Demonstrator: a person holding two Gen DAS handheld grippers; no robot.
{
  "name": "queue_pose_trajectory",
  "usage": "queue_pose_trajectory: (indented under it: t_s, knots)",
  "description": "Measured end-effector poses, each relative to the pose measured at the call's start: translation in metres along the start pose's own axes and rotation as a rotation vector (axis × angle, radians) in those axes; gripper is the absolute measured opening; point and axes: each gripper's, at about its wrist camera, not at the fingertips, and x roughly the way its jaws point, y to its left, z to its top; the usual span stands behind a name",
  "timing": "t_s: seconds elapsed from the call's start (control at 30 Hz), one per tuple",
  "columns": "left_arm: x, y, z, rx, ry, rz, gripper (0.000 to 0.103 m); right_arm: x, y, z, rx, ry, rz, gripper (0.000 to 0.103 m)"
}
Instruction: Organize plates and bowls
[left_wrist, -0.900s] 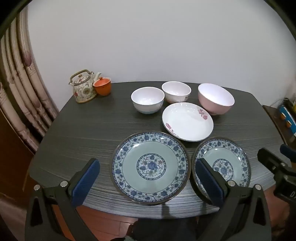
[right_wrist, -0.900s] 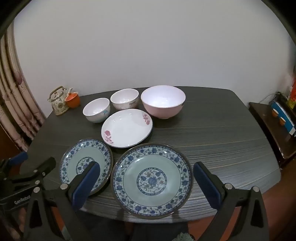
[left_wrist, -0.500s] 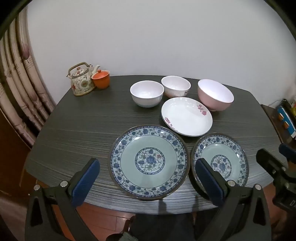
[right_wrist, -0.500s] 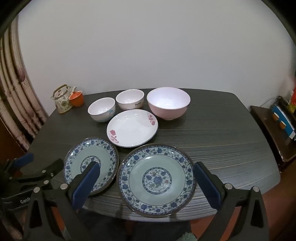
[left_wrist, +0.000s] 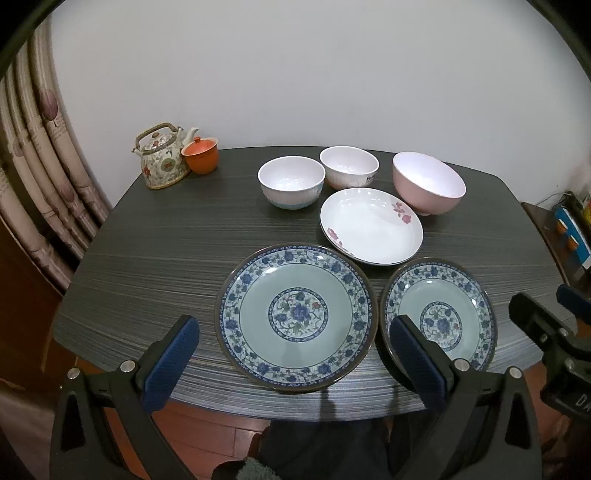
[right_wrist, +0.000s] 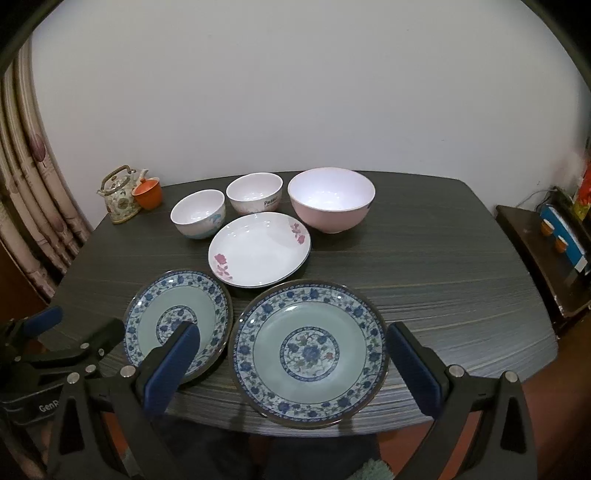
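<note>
Basically both grippers, left gripper and right gripper, have backed off slightly, jaws wide and empty, over the near blue plates on the table, bowls far, nothing stacked yet.

Both views have shifted. Seen from the left tongs, the dark wood-grain surface and its dishes now sit higher in view; from the right tongs they sit lower and further right. No dish has moved on the surface itself.
</note>
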Motion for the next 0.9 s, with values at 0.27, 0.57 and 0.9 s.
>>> queue_pose_trajectory:
  t_s: [0.27, 0.57, 0.9]
  knots:
    - [0.0009, 0.0025, -0.0030, -0.005, 0.013, 0.010, 0.102, -0.0004, 0.0006, -0.0061, 0.014, 0.010, 0.016, 0.103]
    - [0.0000, 0.0051, -0.0043, -0.013, 0.018, 0.016, 0.102, -0.0020, 0.0026, -0.0073, 0.013, 0.007, 0.024, 0.103]
    - [0.0015, 0.0051, -0.0048, -0.013, 0.023, 0.022, 0.102, -0.0042, 0.0030, -0.0098, 0.017, 0.010, 0.029, 0.103]
